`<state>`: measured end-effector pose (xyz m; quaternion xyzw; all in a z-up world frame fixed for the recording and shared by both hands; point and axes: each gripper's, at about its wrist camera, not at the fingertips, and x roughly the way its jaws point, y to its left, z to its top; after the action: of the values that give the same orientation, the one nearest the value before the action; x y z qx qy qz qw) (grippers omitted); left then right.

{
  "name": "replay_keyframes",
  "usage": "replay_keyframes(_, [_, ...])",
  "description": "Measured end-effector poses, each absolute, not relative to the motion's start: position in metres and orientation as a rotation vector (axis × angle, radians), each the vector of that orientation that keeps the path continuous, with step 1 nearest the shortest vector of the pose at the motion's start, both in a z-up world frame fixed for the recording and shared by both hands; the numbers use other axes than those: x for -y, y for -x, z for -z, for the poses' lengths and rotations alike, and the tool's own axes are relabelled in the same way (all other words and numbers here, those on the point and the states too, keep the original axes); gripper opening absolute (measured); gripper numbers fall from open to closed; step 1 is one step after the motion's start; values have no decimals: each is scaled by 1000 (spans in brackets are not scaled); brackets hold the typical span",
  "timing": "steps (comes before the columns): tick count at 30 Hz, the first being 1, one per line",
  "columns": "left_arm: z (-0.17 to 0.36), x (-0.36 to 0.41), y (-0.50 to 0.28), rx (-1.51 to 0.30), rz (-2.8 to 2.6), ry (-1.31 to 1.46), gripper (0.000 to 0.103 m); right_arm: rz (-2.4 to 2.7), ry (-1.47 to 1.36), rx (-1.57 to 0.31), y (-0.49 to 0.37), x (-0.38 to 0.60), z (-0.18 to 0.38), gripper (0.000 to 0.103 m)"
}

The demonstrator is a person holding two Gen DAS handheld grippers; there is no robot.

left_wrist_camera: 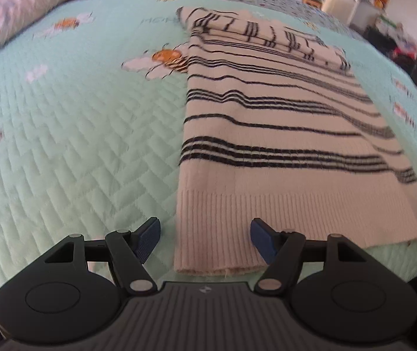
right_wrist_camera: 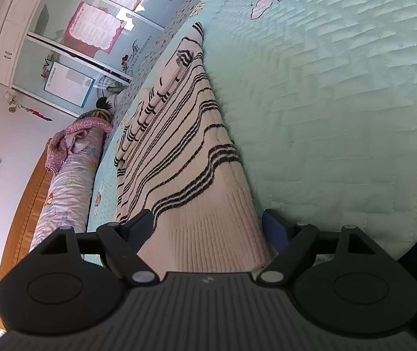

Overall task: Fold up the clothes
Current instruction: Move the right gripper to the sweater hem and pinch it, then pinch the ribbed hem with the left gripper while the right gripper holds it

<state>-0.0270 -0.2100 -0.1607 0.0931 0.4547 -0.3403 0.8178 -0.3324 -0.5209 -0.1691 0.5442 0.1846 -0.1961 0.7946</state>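
A cream sweater [left_wrist_camera: 281,122] with black stripes lies flat on the mint quilted bedspread [left_wrist_camera: 76,134], its sleeves folded across the far end. My left gripper [left_wrist_camera: 204,229] is open just above the near left corner of the ribbed hem [left_wrist_camera: 223,219]; that corner sits between the blue pads without being pinched. In the right wrist view the same sweater [right_wrist_camera: 185,152] runs away from the camera. The right gripper [right_wrist_camera: 208,222] hangs open over the other hem corner [right_wrist_camera: 208,234], one finger above the knit and the other beside its edge.
A rolled floral quilt [right_wrist_camera: 71,175] lies along the wooden headboard [right_wrist_camera: 24,204] beyond the sweater. A wardrobe with papers stuck on it [right_wrist_camera: 71,38] stands behind the bed. Room clutter [left_wrist_camera: 398,46] shows past the bed's far right side.
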Motion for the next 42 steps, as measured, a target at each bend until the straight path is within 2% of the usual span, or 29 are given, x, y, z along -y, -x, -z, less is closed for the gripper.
replay_keyframes(9, [163,189,1,-1077,741,89,74,379,-1191,-403,333,520,173,81])
replay_keyframes(12, [167,185,-8,-1111,765,165,74,378,-1199,-416,333,520,175,67])
replay_keyframes(14, [168,185,-12,-1128,776,197,74,382,-1217,-425,332,520,178,51])
replay_keyframes(16, [169,185,-13,-1139,783,215,74,389,-1233,-431,332,520,182,44])
replay_keyframes(23, [179,186,-15,-1251,866,365,72,367,-1322,-391,340,525,190,47])
replay_keyframes(25, [181,187,-16,-1260,866,383,68,365,-1324,-387,340,524,190,48])
replay_keyframes(26, [183,186,-17,-1274,861,403,58,364,-1324,-386,340,523,190,49])
replay_keyframes(27, [186,185,-19,-1288,856,423,37,363,-1324,-385,340,523,190,49])
replay_keyframes(29, [192,183,-20,-1315,841,453,11,363,-1322,-386,340,523,190,48])
replay_keyframes(31, [196,179,-19,-1312,831,473,12,366,-1307,-401,338,522,188,44])
replay_keyframes(32, [196,177,-17,-1309,830,483,11,367,-1303,-411,337,521,188,34])
replay_keyframes(33, [196,177,-17,-1306,830,485,11,367,-1301,-425,335,521,189,21])
replay_keyframes(35, [194,176,-16,-1299,832,485,10,367,-1289,-453,331,519,190,13])
replay_keyframes(40, [192,174,-19,-1288,847,495,10,368,-1260,-439,334,518,182,12])
replay_keyframes(41, [193,173,-21,-1292,846,498,10,381,-1266,-423,337,520,181,18])
replay_keyframes(42, [194,172,-22,-1297,845,502,10,394,-1272,-408,341,522,179,28])
